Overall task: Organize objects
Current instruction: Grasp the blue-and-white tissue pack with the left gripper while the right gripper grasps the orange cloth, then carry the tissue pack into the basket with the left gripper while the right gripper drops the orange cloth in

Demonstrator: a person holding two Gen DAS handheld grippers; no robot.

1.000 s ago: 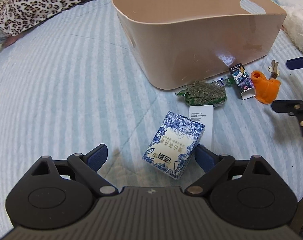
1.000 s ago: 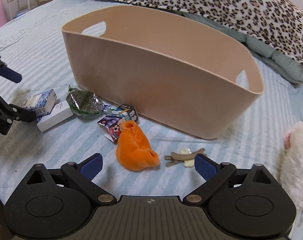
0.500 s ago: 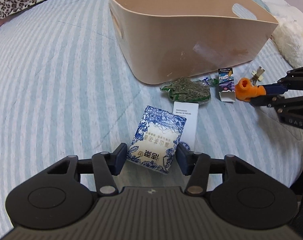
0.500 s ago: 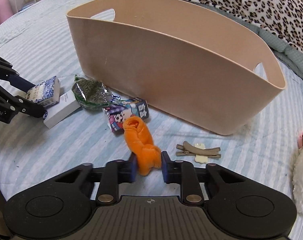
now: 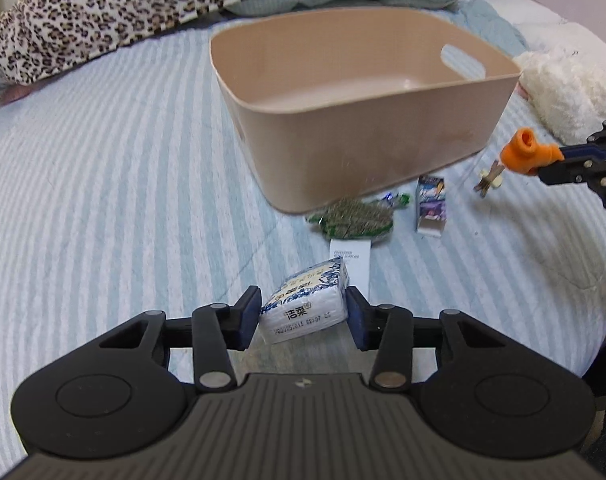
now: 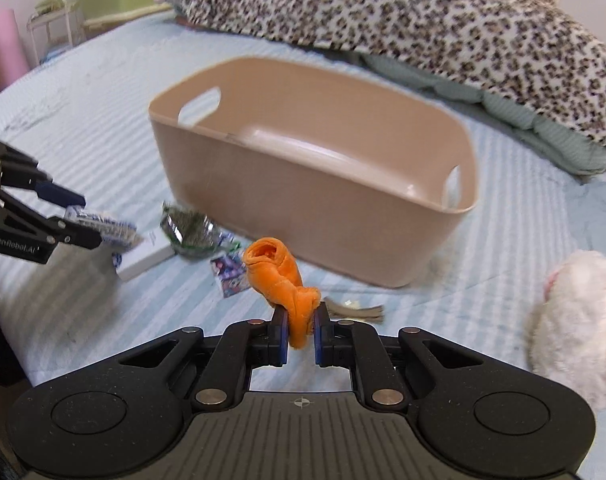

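Observation:
A tan plastic bin [image 5: 367, 120] stands empty on the striped bedspread; it also shows in the right wrist view [image 6: 315, 184]. My left gripper [image 5: 303, 316] is shut on a blue-and-white tissue pack [image 5: 307, 304] and holds it above the bed. My right gripper [image 6: 299, 332] is shut on an orange cloth [image 6: 279, 276], lifted off the bed; the cloth shows at the right of the left wrist view [image 5: 527, 152]. The left gripper with the pack shows at the left of the right wrist view [image 6: 99, 228].
On the bed in front of the bin lie a white box [image 5: 353, 256], a green packet [image 5: 353, 216], a small colourful carton [image 5: 431, 204] and a hair clip [image 6: 355, 312]. A white plush toy [image 6: 575, 328] lies to the right. A leopard-print blanket [image 6: 423, 20] lies behind the bin.
Both grippers closed, the left on the tissue pack and the right on the orange cloth, and both have lifted their objects off the bed.

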